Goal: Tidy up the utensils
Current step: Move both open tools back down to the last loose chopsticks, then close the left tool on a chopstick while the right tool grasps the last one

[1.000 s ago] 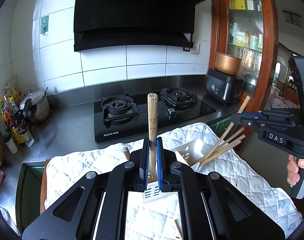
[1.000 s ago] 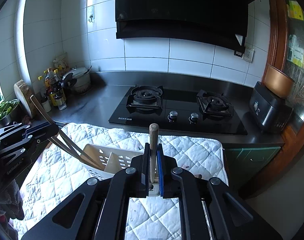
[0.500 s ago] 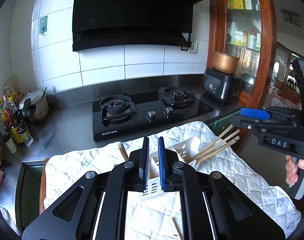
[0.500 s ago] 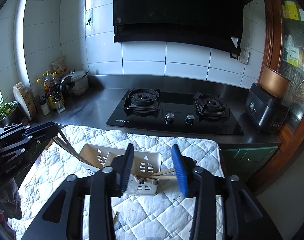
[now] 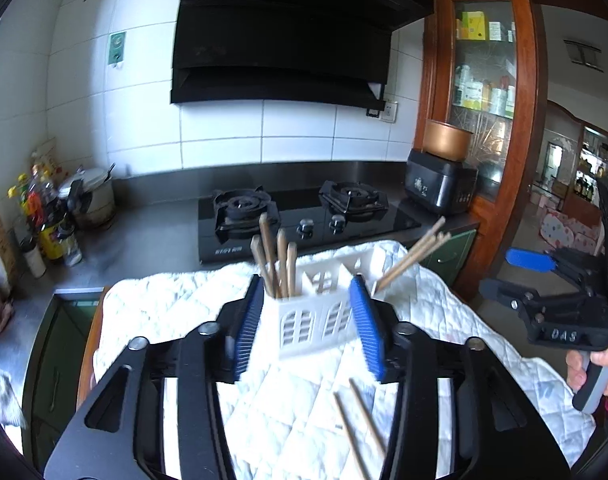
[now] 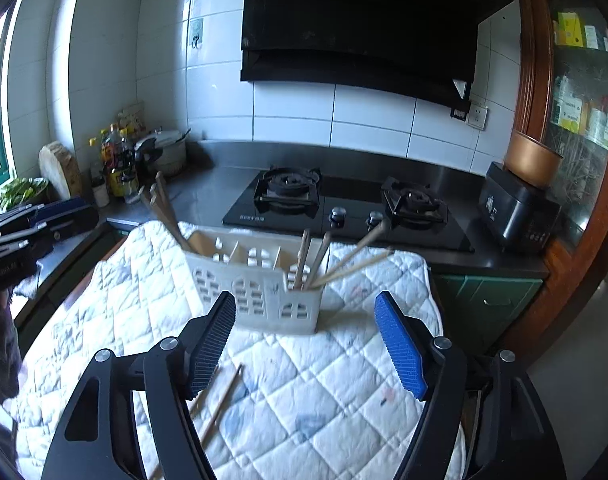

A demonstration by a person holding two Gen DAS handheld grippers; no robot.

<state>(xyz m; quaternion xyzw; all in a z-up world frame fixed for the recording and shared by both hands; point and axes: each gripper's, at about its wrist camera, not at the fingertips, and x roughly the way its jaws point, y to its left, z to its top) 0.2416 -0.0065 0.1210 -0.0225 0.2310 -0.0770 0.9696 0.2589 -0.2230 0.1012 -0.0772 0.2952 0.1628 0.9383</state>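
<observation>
A white slotted utensil holder point(image 5: 316, 320) point(image 6: 256, 284) stands on a quilted white cloth point(image 5: 164, 312) point(image 6: 344, 380). Several wooden chopsticks point(image 5: 276, 256) stand in its left compartment, and others point(image 5: 412, 252) point(image 6: 316, 256) lean out of the right one. Two loose chopsticks point(image 5: 360, 420) point(image 6: 220, 404) lie on the cloth nearer me. My left gripper point(image 5: 306, 280) is opening; the holder shows between its blue pads, which do not touch it. My right gripper point(image 6: 304, 296) point(image 5: 504, 272) is opening too, just short of the holder, with nothing in it. The left gripper point(image 6: 20, 232) shows at the left edge.
Behind the cloth lies a black gas hob point(image 5: 304, 216) point(image 6: 344, 208) under a range hood. Bottles and a pot point(image 6: 144, 156) crowd the left counter. A black cooker point(image 6: 516, 208) stands at the right by a wooden cabinet. A hand point(image 5: 600, 368) holds the right gripper's handle.
Each gripper was shut on an upright chopstick over the holder. Both have let go, opened and drawn back toward me; the chopsticks now stand in the holder.
</observation>
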